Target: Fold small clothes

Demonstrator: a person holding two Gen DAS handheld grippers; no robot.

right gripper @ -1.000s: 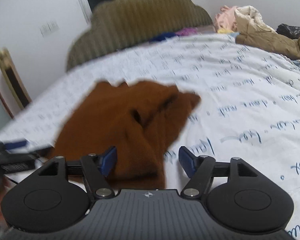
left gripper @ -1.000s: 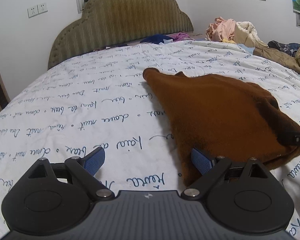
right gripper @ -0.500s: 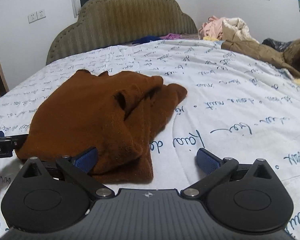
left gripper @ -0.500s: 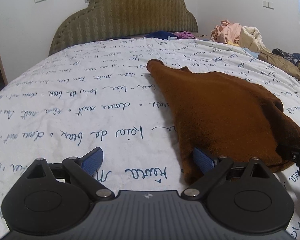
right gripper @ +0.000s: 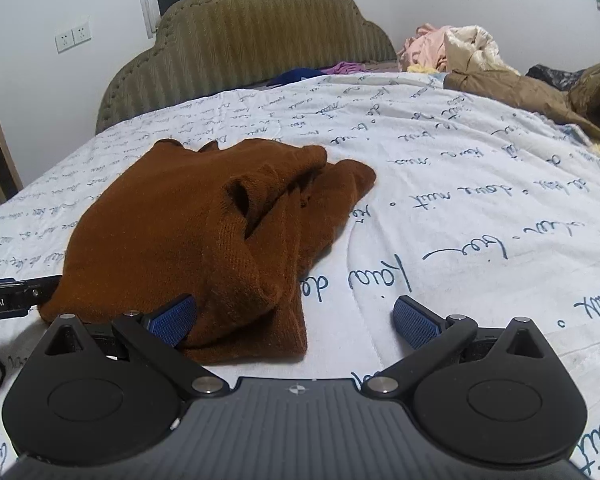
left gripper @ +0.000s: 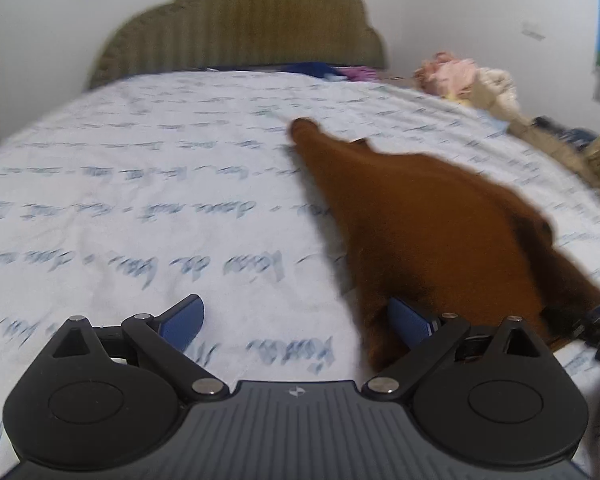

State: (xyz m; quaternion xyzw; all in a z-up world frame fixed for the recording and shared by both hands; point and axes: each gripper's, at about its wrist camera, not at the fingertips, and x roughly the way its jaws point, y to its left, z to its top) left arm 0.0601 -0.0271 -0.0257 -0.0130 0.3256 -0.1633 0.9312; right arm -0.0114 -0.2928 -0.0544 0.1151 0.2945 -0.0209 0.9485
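Note:
A brown knit garment (right gripper: pixel 187 232) lies folded over itself on the white script-printed bedsheet (right gripper: pixel 480 184). My right gripper (right gripper: pixel 293 320) stands wide open at its near edge. The left blue pad rests against the knit, the right pad is over bare sheet, and nothing is pinched. In the blurred left wrist view the same garment (left gripper: pixel 428 232) spreads to the right. My left gripper (left gripper: pixel 295 322) is open, its right pad at the garment's near left edge and its left pad over the sheet (left gripper: pixel 139 208). The left gripper's tip (right gripper: pixel 15 296) shows beside the garment.
A padded olive headboard (right gripper: pixel 251 44) closes the far end of the bed. A heap of pink and cream clothes (right gripper: pixel 456 50) and a tan jacket (right gripper: pixel 516 88) lie at the far right. Blue and purple items (right gripper: pixel 320 72) sit by the headboard.
The right gripper's jaws have spread from partly closed to wide, and the garment now lies settled on the bed. The left gripper has rolled and shifted a little, blurring its view.

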